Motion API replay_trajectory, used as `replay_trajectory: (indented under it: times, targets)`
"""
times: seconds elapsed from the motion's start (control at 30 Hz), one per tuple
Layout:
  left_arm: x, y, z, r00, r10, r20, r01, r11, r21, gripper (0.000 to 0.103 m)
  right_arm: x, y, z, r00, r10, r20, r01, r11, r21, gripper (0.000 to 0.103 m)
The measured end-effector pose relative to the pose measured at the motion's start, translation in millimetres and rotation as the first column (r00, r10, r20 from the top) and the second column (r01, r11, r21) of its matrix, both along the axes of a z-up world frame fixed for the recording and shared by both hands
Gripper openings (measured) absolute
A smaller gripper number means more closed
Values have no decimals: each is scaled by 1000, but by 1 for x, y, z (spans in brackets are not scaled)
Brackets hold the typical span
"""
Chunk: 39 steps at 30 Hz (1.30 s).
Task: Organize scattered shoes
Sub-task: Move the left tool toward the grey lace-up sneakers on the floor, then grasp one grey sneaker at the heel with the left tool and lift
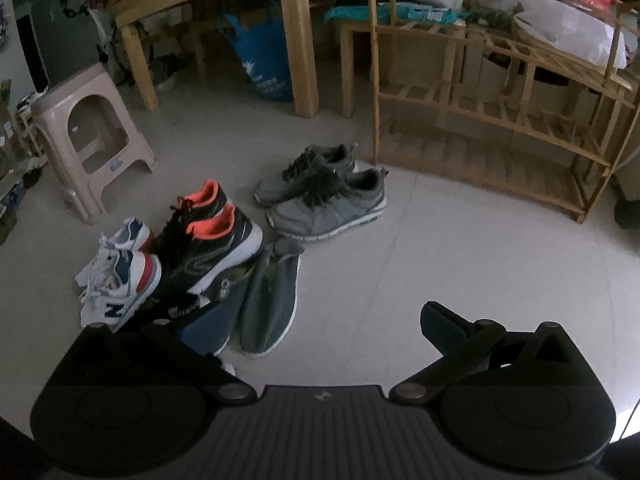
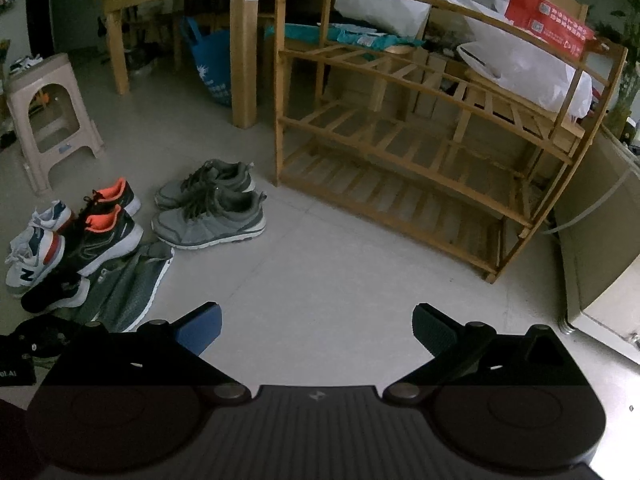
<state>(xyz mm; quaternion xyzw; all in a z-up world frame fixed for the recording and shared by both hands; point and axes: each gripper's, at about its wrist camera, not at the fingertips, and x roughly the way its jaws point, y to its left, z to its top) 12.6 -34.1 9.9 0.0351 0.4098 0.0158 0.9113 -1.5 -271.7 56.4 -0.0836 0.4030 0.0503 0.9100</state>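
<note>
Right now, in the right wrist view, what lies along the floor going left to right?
White sneakers → black sneakers with orange collars → grey laced sneakers → wooden shoe rack. The dark slip-ons and the black shoe in front overlap these and are left out.

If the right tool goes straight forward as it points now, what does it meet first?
Probably bare floor: the open right tool points down at empty tiles. Further along that line stands the wooden shoe rack, though depth is hard to judge.
</note>
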Motion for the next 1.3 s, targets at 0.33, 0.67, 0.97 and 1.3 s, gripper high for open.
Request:
replay_trajectory:
  times: [0.33, 0.67, 0.97, 1.3]
  targets:
    - [73, -3, -42, 989, -118, -87, 118, 993, 1, 103, 0, -1, -1, 996, 81, -31, -80, 997, 20, 103]
    - [171, 22, -115, 951, -284, -122, 264, 952, -152, 103, -15, 3, -12, 989, 128, -70, -122, 989, 85, 103]
    - [275, -9, -153, 913, -392, -113, 386, 920, -73, 103, -26, -1, -4, 978, 203, -45, -196, 973, 119, 103]
    - [410, -55, -186, 839, -517, -172, 515, 855, -59, 103, -26, -23, -11, 976, 205, -74, -195, 973, 127, 103]
